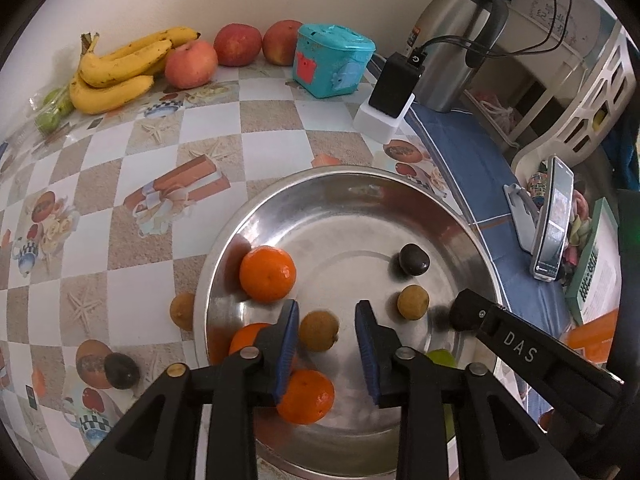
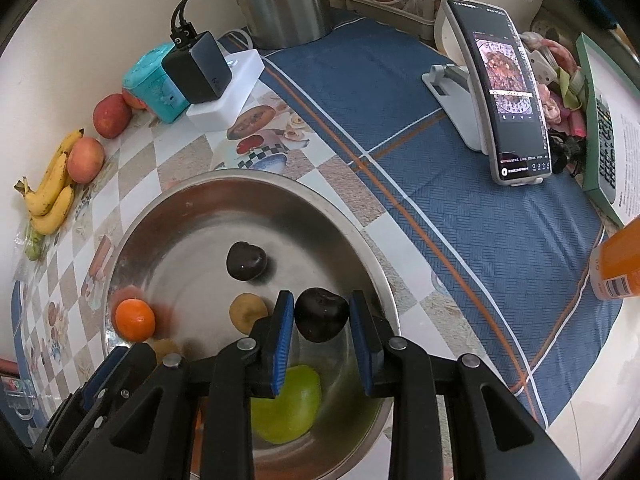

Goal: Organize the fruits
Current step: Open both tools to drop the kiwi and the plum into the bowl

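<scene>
A steel bowl (image 1: 320, 196) holds oranges (image 1: 267, 274), small brown fruits (image 1: 319, 330), a dark plum (image 1: 415, 259) and a green apple (image 2: 288, 404). My left gripper (image 1: 327, 350) is open above the bowl, with a brown fruit lying between its jaws below. My right gripper (image 2: 322, 338) is shut on a dark plum (image 2: 321, 314) held over the bowl's right side; its tip shows in the left wrist view (image 1: 464, 312). Another plum (image 2: 246, 261) and a brown fruit (image 2: 247, 312) lie in the bowl (image 2: 256, 184).
Bananas (image 1: 116, 68) and red apples (image 1: 191, 64) lie by the wall. A brown fruit (image 1: 182, 311) and a dark plum (image 1: 121, 371) lie on the table left of the bowl. A teal box (image 1: 332, 60), charger (image 1: 390, 92), kettle (image 1: 460, 36) and phone on stand (image 2: 508, 92) are behind.
</scene>
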{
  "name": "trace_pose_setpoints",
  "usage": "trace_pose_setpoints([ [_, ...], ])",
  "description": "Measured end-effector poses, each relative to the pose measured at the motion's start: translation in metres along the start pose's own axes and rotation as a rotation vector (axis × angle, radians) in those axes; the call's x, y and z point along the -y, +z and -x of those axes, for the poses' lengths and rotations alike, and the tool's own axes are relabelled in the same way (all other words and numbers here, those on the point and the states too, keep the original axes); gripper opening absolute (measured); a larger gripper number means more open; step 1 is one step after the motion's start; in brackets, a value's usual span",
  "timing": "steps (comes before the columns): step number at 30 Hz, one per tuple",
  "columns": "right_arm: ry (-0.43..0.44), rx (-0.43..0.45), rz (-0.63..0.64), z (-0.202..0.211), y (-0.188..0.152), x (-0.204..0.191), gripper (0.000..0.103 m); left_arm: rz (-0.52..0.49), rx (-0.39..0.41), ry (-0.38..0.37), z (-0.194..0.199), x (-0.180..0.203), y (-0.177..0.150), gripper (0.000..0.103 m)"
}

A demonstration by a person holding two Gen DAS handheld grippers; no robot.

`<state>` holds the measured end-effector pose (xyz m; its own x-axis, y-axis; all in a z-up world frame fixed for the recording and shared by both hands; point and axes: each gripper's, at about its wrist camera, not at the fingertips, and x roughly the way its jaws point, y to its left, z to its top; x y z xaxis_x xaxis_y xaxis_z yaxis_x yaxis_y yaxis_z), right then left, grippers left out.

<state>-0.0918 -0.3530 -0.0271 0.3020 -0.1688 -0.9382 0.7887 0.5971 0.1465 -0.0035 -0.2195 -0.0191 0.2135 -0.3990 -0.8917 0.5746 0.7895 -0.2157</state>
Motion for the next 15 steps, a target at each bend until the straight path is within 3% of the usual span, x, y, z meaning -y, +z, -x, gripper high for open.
trace_pose_setpoints([
  [6, -0.001, 0.012, 0.007, 0.003, 0.0, -0.001, 0.038, 0.011, 0.002, -0.005, 0.003, -0.003, 0.001, 0.041],
  [8, 0.004, 0.022, 0.009, 0.007, 0.001, -0.003, 0.041, 0.016, 0.006, -0.001, 0.006, -0.005, 0.002, 0.056],
  [9, 0.005, 0.03, 0.01, 0.009, 0.001, -0.003, 0.044, 0.02, 0.009, 0.004, 0.008, -0.006, 0.002, 0.057],
  [11, 0.01, 0.045, 0.008, 0.013, 0.001, -0.004, 0.061, 0.035, 0.012, 0.011, 0.01, -0.011, 0.003, 0.06],
  [15, 0.029, 0.072, 0.011, 0.02, 0.001, -0.007, 0.061, 0.087, 0.019, 0.033, 0.018, -0.026, 0.005, 0.07],
])
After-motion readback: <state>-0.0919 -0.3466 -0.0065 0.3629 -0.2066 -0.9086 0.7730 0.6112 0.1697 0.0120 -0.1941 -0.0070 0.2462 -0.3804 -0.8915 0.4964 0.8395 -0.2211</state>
